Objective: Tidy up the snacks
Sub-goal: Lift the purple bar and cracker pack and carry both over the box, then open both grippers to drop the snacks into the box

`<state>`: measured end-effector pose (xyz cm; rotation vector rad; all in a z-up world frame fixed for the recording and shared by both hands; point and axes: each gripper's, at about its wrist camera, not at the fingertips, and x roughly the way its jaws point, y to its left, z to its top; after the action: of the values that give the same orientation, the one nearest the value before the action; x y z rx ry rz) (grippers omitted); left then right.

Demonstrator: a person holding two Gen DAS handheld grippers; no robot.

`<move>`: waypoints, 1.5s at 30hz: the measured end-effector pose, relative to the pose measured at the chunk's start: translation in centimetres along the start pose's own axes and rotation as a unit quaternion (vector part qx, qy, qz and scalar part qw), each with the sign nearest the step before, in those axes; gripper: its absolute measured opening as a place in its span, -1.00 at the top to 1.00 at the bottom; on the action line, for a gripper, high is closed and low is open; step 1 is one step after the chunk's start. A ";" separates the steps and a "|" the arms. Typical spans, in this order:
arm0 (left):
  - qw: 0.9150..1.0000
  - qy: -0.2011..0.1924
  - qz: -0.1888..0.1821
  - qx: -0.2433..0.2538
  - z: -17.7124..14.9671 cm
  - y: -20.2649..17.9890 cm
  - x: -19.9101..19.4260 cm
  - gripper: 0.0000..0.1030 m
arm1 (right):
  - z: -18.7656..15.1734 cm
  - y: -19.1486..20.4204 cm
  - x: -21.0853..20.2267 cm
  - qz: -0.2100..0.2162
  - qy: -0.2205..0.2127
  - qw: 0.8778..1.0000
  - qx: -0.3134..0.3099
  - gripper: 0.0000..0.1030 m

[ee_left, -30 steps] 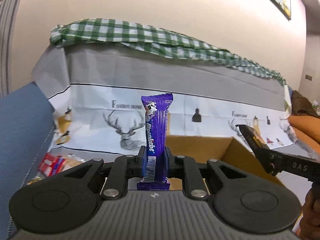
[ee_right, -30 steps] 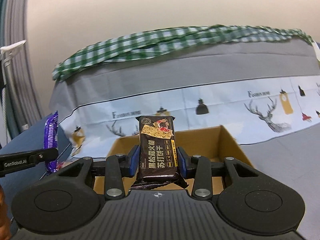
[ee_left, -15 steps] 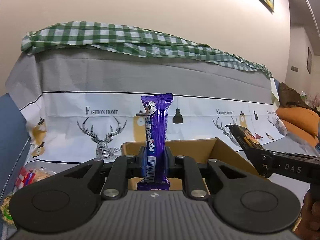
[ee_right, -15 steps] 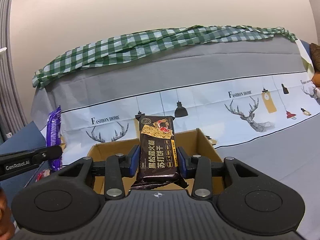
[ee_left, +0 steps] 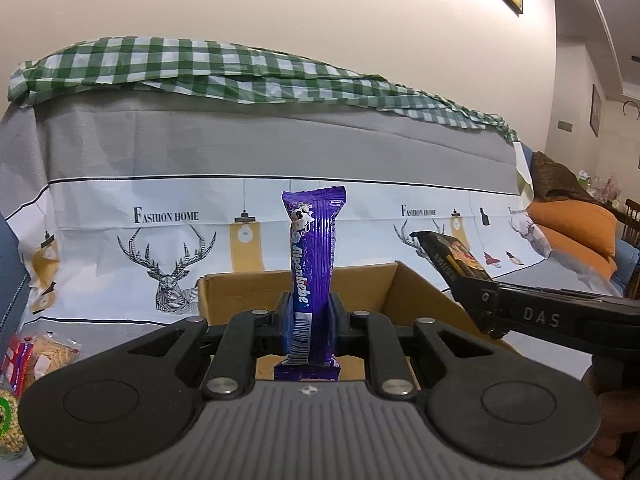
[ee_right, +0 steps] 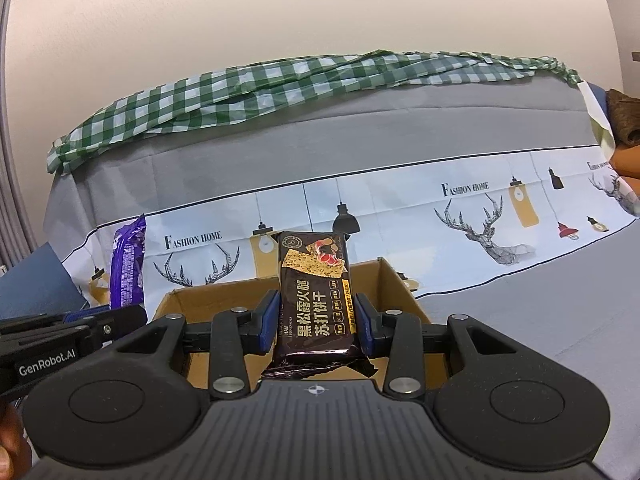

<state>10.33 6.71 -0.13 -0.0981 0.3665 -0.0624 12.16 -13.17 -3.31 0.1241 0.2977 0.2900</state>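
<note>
Two grippers, each clamped on a snack
Left gripper (ee_left: 308, 312) pinches a purple Alpenliebe bar (ee_left: 314, 264); right gripper (ee_right: 316, 320) grips a dark cracker packet (ee_right: 314, 300), above an open cardboard box (ee_right: 208, 300)

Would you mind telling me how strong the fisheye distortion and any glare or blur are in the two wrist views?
Left wrist view: sofa back bows upward, purple Alpenliebe bar sharp with mild sheen. Right wrist view: similar curvature, dark corners, cracker pack crisp and legible, no blur.
</note>
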 end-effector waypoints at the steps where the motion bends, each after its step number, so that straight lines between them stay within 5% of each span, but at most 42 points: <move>1: 1.000 0.000 -0.002 0.001 0.0 -0.1 0.0 0.65 | 0.0 0.0 0.0 -0.001 0.000 1.000 0.000 0.21; 31: 1.000 -0.002 -0.025 -0.003 -0.1 -0.5 0.3 0.64 | -0.3 -0.1 -0.2 -0.009 -0.005 1.000 0.003 0.20; 33: 0.999 0.001 -0.032 -0.006 -0.1 -0.5 0.3 0.59 | -0.3 0.0 -0.1 -0.010 -0.003 1.000 0.003 0.18; 37: 1.000 -0.004 -0.029 -0.005 -0.1 -0.6 0.2 0.46 | -0.2 0.3 -0.2 -0.016 -0.007 1.000 0.000 -0.22; 45: 1.000 -0.003 -0.023 -0.009 0.0 0.0 0.0 0.46 | -0.3 0.6 -0.1 -0.012 -0.002 1.000 -0.003 -0.22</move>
<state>10.36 6.69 -0.11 -0.1237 0.3592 -0.1045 11.86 -12.63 -3.48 0.1151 0.2943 0.2664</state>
